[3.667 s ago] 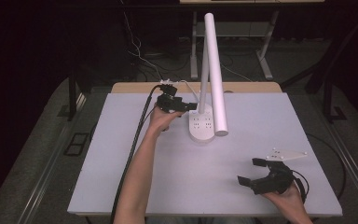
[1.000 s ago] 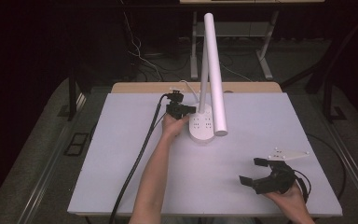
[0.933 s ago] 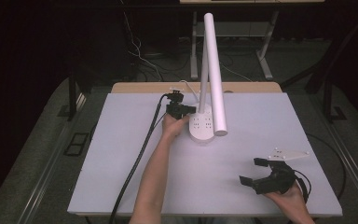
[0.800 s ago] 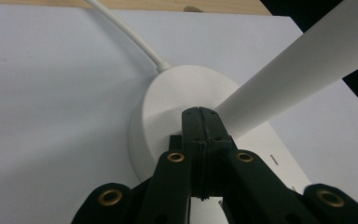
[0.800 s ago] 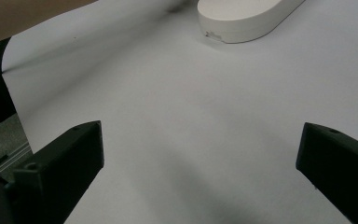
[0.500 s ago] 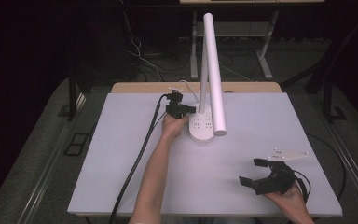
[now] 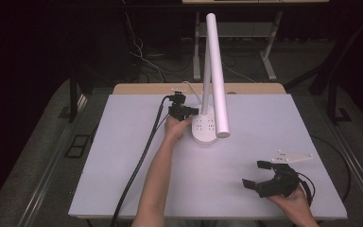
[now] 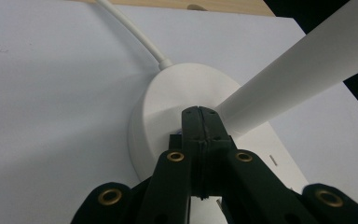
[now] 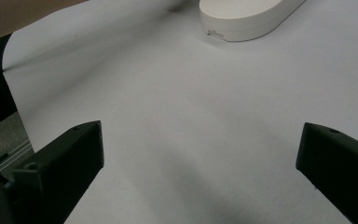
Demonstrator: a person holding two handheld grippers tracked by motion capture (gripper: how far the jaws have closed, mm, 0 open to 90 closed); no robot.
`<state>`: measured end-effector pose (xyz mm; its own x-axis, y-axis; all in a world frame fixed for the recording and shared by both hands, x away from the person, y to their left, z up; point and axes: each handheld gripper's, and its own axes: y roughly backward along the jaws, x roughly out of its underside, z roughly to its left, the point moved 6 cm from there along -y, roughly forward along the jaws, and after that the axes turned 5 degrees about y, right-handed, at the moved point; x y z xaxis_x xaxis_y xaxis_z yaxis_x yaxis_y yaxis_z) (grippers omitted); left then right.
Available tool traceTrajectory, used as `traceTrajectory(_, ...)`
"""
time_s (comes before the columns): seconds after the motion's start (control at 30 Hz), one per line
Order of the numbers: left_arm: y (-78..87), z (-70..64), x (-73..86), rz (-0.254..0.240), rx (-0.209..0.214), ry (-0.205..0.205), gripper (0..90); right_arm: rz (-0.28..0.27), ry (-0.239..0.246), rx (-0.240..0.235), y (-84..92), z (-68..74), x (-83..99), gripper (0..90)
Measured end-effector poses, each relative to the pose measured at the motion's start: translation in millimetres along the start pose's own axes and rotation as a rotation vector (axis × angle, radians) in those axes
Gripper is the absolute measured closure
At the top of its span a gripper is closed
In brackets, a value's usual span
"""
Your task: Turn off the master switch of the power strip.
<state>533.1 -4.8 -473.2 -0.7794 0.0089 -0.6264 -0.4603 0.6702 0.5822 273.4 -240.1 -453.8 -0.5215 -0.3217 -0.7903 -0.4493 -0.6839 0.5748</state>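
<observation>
White desk lamp [image 7: 211, 94], round socketed base, long tube, left gripper [image 8: 199, 116] jaws closed empty, right gripper [image 7: 255, 175] jaws wide, empty

**Hidden and cropped parts**

Left gripper view: closed jaws of the left gripper [image 8: 199, 114] cover the junction of the lamp base [image 8: 168, 100] and its arm [image 8: 303, 74], cropped upper right. Right gripper view: the base [image 9: 247, 16] is cut off at the top edge.

White desk lamp [image 7: 207, 124]: round base flat on table, arm upright.
</observation>
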Motion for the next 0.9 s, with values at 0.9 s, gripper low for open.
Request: traceTrajectory(0.9,18.4,4.5,-6.6,-0.086,0.018,0.002,90.0,0.0,0.003,0.002,-1.2,-0.4,-0.3,0.0)
